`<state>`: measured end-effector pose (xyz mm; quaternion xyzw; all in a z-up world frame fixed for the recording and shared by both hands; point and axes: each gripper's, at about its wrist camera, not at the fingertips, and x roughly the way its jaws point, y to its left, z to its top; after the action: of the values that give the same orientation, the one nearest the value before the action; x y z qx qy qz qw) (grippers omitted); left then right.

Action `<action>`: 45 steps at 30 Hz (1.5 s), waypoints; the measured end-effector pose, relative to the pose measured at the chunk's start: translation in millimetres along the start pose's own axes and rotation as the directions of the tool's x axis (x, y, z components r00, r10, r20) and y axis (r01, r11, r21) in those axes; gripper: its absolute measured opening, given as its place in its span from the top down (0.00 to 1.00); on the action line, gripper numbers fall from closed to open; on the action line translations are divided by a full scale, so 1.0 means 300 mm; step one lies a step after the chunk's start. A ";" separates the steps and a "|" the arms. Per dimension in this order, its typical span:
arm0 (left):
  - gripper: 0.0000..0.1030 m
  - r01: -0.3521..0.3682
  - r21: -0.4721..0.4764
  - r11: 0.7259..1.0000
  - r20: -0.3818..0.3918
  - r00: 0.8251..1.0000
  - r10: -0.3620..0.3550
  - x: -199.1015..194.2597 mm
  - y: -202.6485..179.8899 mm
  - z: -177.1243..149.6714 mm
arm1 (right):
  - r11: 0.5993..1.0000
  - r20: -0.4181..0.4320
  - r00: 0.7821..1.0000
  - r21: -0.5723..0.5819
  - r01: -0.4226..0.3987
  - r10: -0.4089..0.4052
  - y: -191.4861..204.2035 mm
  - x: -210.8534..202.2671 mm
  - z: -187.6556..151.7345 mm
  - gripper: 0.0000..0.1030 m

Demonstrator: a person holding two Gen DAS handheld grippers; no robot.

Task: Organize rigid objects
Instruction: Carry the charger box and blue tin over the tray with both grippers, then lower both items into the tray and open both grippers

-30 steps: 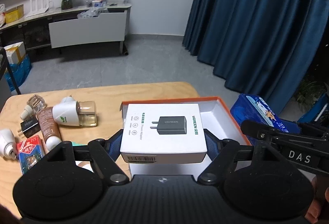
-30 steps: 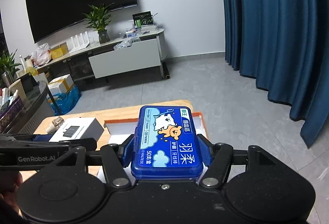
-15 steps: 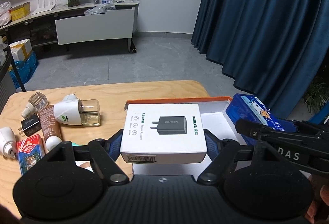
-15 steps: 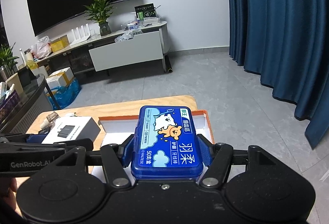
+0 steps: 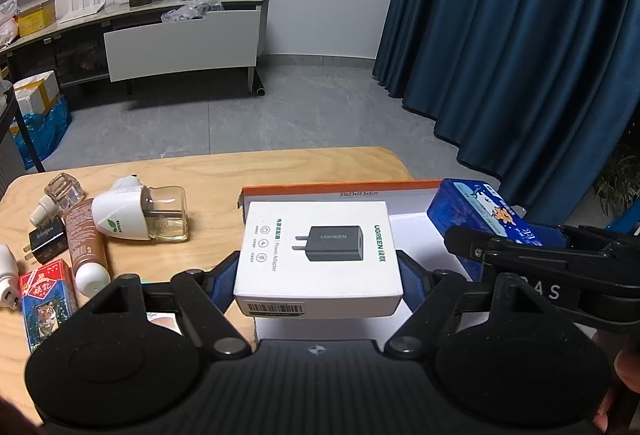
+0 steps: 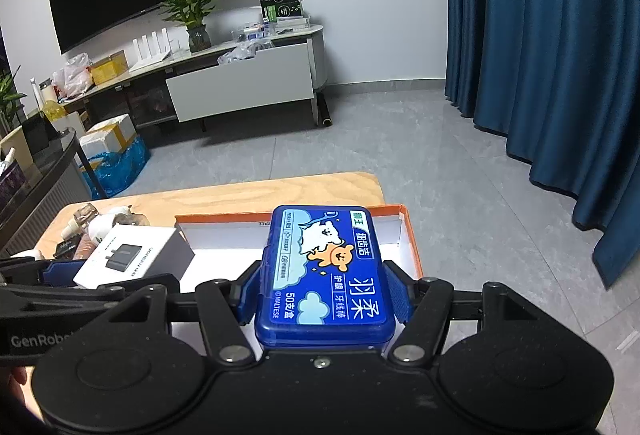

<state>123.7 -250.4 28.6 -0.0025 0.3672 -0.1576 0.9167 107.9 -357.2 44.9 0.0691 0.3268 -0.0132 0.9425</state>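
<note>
right now the left gripper (image 5: pixel 318 275) is clamped on a white ugreen adapter box (image 5: pixel 318 251), its blue pads pressing the box's two sides, and the box hangs over the left part of an open orange-rimmed tray (image 5: pixel 340 188) with a white inside. at about 3 o'clock from it the right gripper (image 6: pixel 322 295) grips a blue floss pick case (image 6: pixel 324 271) the same way, flat and label up, above the right part of that tray. on the wooden table (image 5: pixel 224 171), out at 9 o'clock of the tray, lie a white plug-in vaporizer with a clear bottle (image 5: pixel 140 215), a brown tube (image 5: pixel 85 239), a small black charger (image 5: pixel 46 239), a small clear bottle (image 5: pixel 58 191) and a red and blue card box (image 5: pixel 48 295), close together, some touching.
</note>
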 end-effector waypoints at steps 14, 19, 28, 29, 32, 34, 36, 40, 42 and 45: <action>0.23 0.001 -0.014 1.000 -0.017 1.000 -0.001 0.045 0.008 0.002 | 1.000 -0.029 0.999 -0.010 0.014 -0.014 -0.009 0.060 0.001 0.27; 0.23 -0.004 -0.025 1.000 -0.019 1.000 0.004 0.062 0.019 0.007 | 0.999 -0.037 0.999 -0.010 0.030 -0.031 -0.003 0.084 0.009 0.27; 0.23 -0.012 -0.030 0.999 -0.033 0.999 0.011 0.098 0.030 0.013 | 0.997 -0.059 0.996 -0.032 0.072 -0.074 0.000 0.160 0.016 0.27; 0.23 -0.013 -0.030 0.999 -0.035 0.999 0.012 0.104 0.029 0.014 | 0.996 -0.059 0.995 -0.036 0.079 -0.081 -0.001 0.166 0.016 0.27; 0.23 -0.011 -0.030 0.999 -0.040 0.999 0.010 0.127 0.029 0.018 | 0.994 -0.057 0.993 -0.042 0.103 -0.106 -0.007 0.180 0.016 0.27; 0.23 -0.012 -0.028 1.000 -0.040 0.999 0.011 0.141 0.026 0.020 | 0.993 -0.059 0.992 -0.040 0.108 -0.110 -0.022 0.190 0.015 0.27; 0.23 -0.011 -0.029 1.000 -0.044 0.999 0.010 0.157 0.023 0.022 | 0.992 -0.059 0.991 -0.051 0.119 -0.122 -0.028 0.201 0.014 0.27; 0.23 -0.015 -0.025 1.000 -0.050 0.999 0.014 0.182 0.014 0.027 | 0.992 -0.056 0.992 -0.062 0.108 -0.111 -0.044 0.214 0.005 0.26; 0.23 -0.013 -0.024 1.000 -0.053 0.999 0.011 0.193 0.006 0.028 | 0.994 -0.038 0.995 -0.054 0.095 -0.097 -0.053 0.195 0.002 0.24; 0.23 -0.009 -0.023 1.000 -0.056 0.998 0.007 0.212 -0.002 0.029 | 0.995 0.003 0.995 -0.038 0.096 -0.096 -0.061 0.151 0.006 0.23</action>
<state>172.7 -270.5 -7.7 -0.0074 0.3946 -0.1495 0.9066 143.5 -374.7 16.1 0.0354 0.3295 -0.0525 0.9420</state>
